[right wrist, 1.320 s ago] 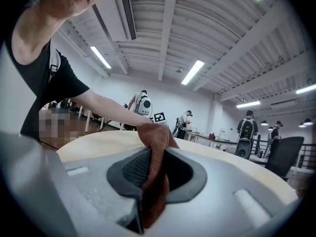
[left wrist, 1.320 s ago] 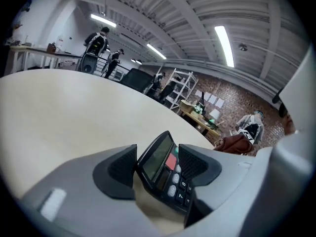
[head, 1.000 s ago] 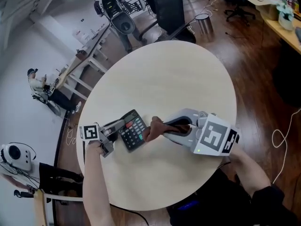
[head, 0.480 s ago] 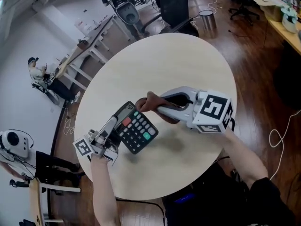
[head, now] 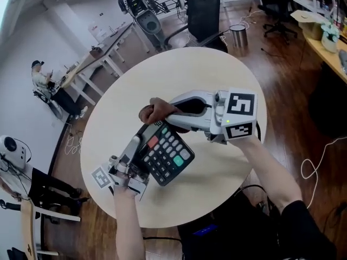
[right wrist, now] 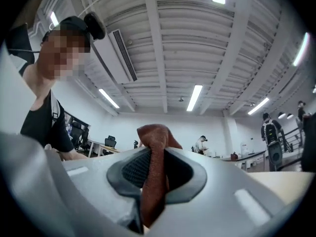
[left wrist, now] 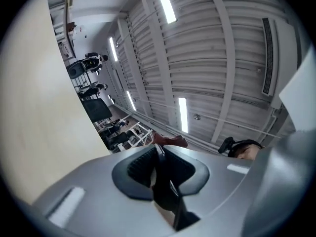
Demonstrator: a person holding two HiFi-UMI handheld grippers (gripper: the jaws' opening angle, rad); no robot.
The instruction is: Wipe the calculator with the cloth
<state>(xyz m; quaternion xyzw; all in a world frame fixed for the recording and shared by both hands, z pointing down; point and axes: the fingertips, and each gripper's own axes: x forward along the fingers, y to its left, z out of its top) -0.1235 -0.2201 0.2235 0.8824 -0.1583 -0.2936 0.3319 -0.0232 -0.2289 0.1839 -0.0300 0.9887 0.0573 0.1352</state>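
Note:
The black calculator (head: 165, 153) is lifted off the round table (head: 217, 75) and tilted, keys toward me. My left gripper (head: 136, 144) is shut on its left edge; in the left gripper view the thin dark edge of the calculator (left wrist: 165, 191) runs between the pads. The brown cloth (head: 154, 112) is bunched at the calculator's top end, by the display. My right gripper (head: 172, 108) is shut on it. In the right gripper view the cloth (right wrist: 154, 167) hangs pinched between the pads and sticks out past them.
A black office chair (head: 203, 12) and a metal bin (head: 237, 28) stand beyond the table's far edge. Desks run along the left, with a seated person (head: 40, 80). A white cable (head: 314, 167) lies on the wooden floor at the right.
The left gripper has lifted the calculator off the table and tipped it up toward me. The right gripper has risen with the cloth, from the calculator's right side to its top end.

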